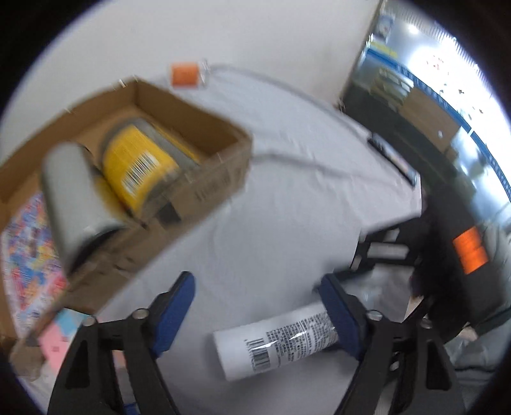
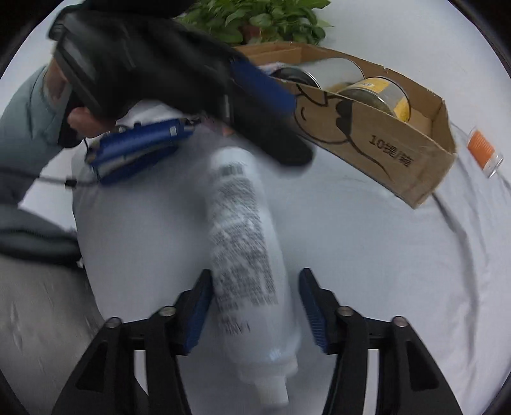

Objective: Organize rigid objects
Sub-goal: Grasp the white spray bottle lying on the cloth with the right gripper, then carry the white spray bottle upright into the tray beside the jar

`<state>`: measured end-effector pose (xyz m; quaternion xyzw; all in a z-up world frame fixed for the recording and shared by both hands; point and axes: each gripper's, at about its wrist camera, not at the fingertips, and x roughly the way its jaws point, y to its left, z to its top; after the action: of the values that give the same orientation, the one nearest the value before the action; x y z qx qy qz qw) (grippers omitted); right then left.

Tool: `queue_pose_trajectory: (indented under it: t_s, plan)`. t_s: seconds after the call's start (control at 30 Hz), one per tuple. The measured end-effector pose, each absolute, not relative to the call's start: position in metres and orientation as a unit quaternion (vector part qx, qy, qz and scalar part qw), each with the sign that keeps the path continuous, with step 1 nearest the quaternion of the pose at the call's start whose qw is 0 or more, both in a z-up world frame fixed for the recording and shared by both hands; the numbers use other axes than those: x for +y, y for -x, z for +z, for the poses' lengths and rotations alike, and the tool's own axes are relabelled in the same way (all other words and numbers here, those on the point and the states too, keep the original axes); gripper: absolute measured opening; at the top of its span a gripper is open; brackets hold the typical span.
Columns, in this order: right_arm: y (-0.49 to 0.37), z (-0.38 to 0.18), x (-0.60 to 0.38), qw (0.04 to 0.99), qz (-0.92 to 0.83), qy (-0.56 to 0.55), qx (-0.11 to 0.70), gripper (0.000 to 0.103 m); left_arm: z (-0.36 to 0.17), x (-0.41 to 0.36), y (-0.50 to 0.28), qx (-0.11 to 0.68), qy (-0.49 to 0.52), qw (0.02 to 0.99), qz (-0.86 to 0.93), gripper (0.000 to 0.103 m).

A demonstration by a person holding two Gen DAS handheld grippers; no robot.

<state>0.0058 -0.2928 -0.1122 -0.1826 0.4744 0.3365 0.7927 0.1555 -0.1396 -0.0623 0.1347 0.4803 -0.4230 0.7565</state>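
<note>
A white bottle [image 2: 246, 249] with small printed text and a barcode lies on the white cloth between the fingers of my right gripper [image 2: 255, 306], which is open around it. It also shows in the left wrist view [image 1: 274, 341], below my open, empty left gripper [image 1: 255, 306]. A cardboard box [image 1: 210, 188] holds a yellow-labelled can [image 1: 140, 166] and a grey cylinder [image 1: 68, 204]. In the right wrist view the box [image 2: 383, 153] sits at the upper right, and the left gripper [image 2: 198, 105] hovers by its near end.
A small orange-labelled jar [image 2: 484, 150] lies on the cloth right of the box, also seen in the left wrist view [image 1: 186, 75]. A potted green plant [image 2: 258, 19] stands behind the box. A colourful printed sheet [image 1: 28, 255] lies in the box's left part.
</note>
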Motion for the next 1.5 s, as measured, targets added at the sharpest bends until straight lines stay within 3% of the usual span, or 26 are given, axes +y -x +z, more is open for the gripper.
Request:
queue_pose_trajectory:
  t_s: [0.03,0.33,0.43,0.6,0.77,1.07,1.5]
  plan:
    - [-0.003,-0.109,-0.300,0.793,0.327,0.199,0.473,0.065,-0.076,-0.147,-0.155,0.505,-0.133,0.732,-0.436,0.055]
    - [-0.017,-0.091,-0.387,0.845,0.174,0.142,0.486,0.064,-0.089,-0.150,-0.125,0.546,-0.109,0.686,-0.468,0.052]
    - [-0.025,-0.082,-0.403,0.859,0.145,0.055,0.488,0.064,-0.101,-0.150,-0.115,0.579,-0.094,0.676,-0.445,0.045]
    - [-0.029,-0.086,-0.409,0.826,0.158,-0.162,0.517,0.064,-0.109,-0.154,-0.106,0.611,-0.039,0.678,-0.407,0.045]
    - [-0.017,-0.110,-0.378,0.788,0.143,-0.238,0.549,0.061,-0.109,-0.155,-0.093,0.618,-0.008,0.678,-0.398,0.044]
    - [-0.019,-0.096,-0.344,0.825,0.115,-0.180,0.524,0.050,-0.111,-0.148,-0.083,0.601,0.025,0.708,-0.370,0.045]
    - [-0.126,0.042,-0.350,0.879,0.200,-0.094,0.421,0.043,-0.021,-0.157,-0.162,0.486,0.069,0.808,-0.326,0.045]
